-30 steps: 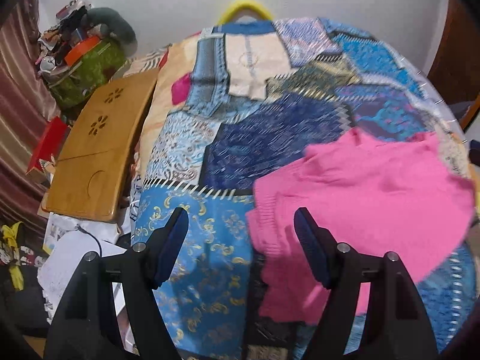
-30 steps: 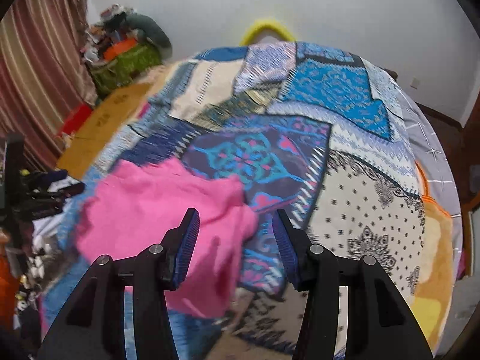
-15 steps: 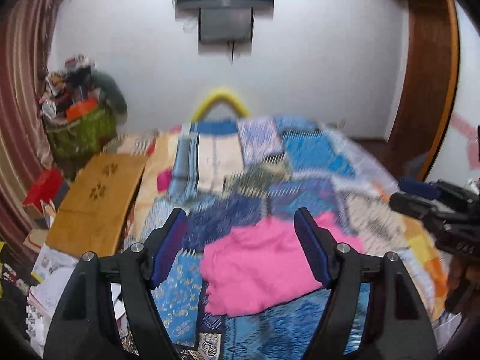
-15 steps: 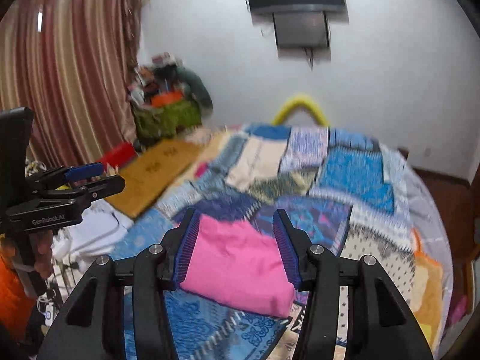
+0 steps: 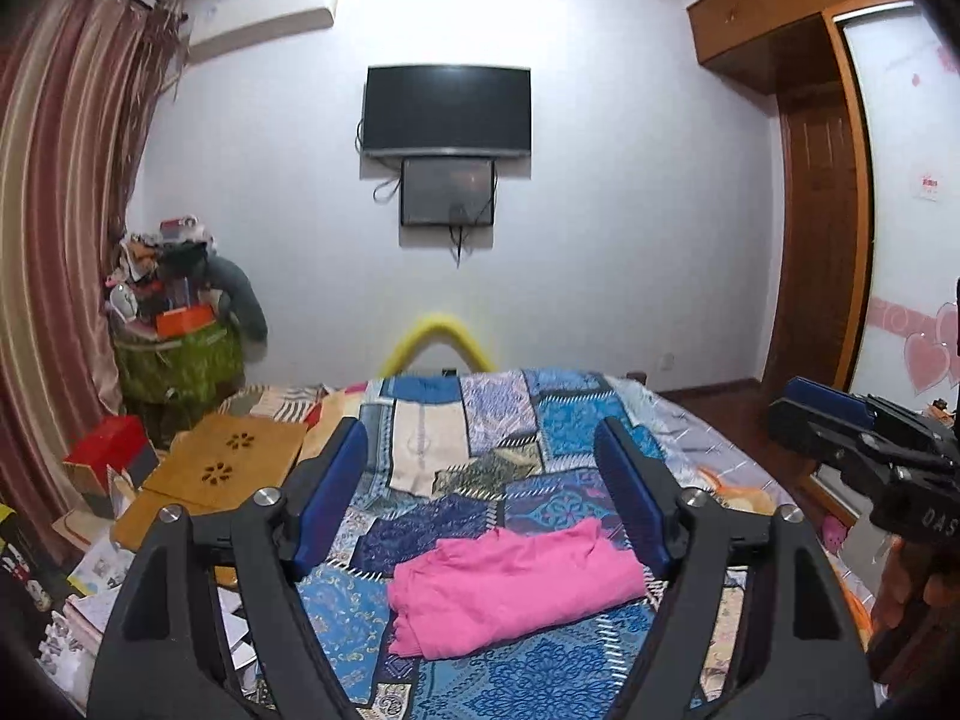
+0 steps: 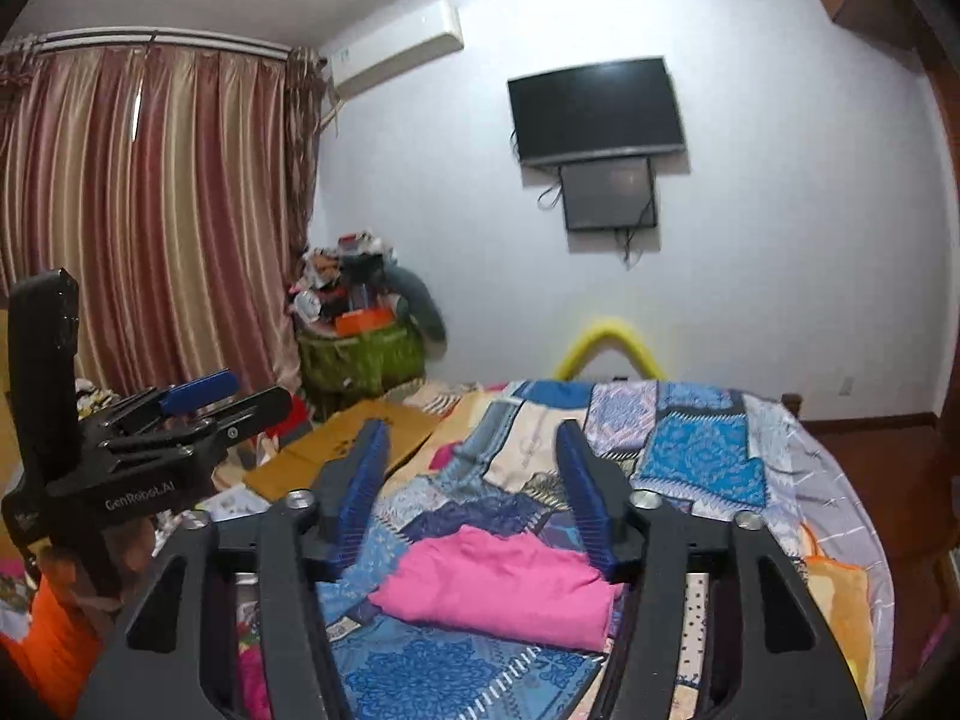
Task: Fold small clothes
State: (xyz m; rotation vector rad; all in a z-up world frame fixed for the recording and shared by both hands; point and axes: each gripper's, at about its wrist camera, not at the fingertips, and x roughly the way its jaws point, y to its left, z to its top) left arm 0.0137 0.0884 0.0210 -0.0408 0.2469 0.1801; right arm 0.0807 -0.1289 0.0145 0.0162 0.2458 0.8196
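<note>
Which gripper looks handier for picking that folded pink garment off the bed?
Probably neither: the pink garment lies centred ahead of both the left gripper and right gripper, both open and empty, lifted clear of it.

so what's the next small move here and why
Probably none on this piece: the pink garment lies folded into a compact bundle on the patchwork bedspread. The left gripper and right gripper are both raised clear of it; their fingers have just been opening, nothing between them. I'd turn to fetch the next small garment; none shows on the bed.
</note>
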